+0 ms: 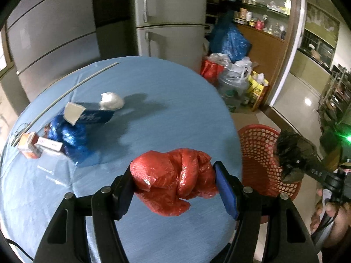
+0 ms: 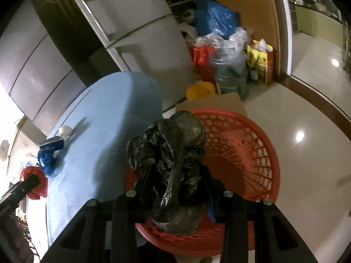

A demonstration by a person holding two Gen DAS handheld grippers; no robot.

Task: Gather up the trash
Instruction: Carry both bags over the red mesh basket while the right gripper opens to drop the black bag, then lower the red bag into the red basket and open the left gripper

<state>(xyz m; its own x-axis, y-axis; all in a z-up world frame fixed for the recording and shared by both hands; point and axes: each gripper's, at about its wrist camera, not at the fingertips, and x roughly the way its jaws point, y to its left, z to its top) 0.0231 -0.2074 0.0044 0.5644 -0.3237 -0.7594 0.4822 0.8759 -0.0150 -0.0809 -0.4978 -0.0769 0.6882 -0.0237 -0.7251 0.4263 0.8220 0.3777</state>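
The basket (image 1: 258, 144) stands on the floor right of the table (image 1: 153, 100), under the crumpled bag (image 2: 171, 164).

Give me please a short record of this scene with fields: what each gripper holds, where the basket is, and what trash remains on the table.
left gripper: shut on red plastic bag, above the table
right gripper: shut on black plastic bag, over the basket
basket: red, perforated, on the floor beside the table, looks empty inside
trash on table: blue plastic bag, blue carton, white crumpled wad, small boxes
table cover: light blue cloth
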